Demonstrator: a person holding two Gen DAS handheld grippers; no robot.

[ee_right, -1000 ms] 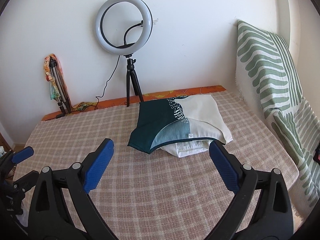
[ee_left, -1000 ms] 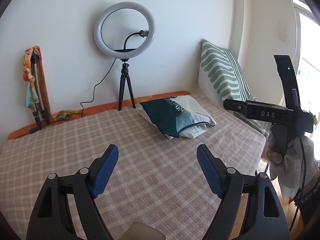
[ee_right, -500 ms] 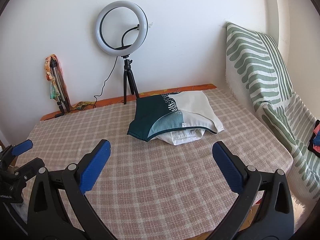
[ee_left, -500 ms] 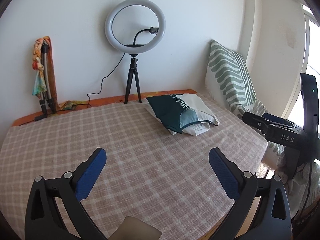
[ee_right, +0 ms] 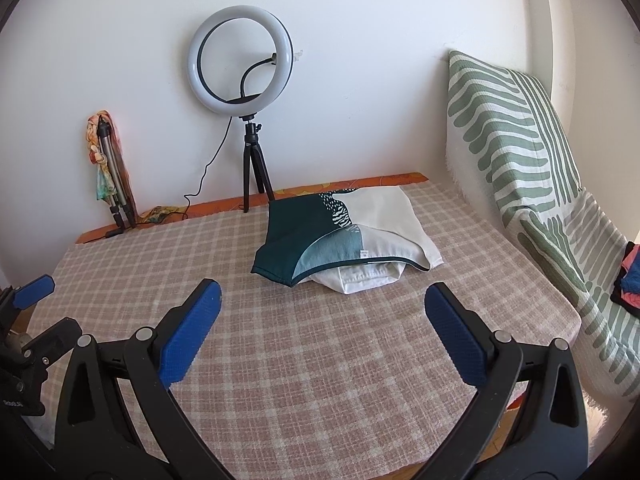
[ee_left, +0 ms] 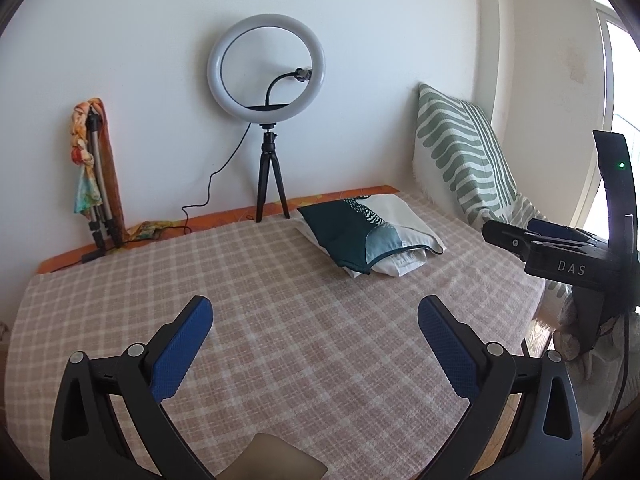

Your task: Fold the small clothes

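A folded pile of small clothes lies at the far right of the checked table: a dark green, teal and cream piece on top of a white one. It shows in the right wrist view too. My left gripper is open and empty, above the near part of the table. My right gripper is open and empty, short of the pile. The right gripper's body shows at the right edge of the left wrist view.
A ring light on a black tripod stands at the back by the wall. A folded tripod with a colourful scarf leans at the back left. A green striped cloth covers the right side, with a small stack of clothes on it.
Both grippers have pulled back from the pile and risen a little, so more of the table shows. Both stay open and empty. The pile has not moved.
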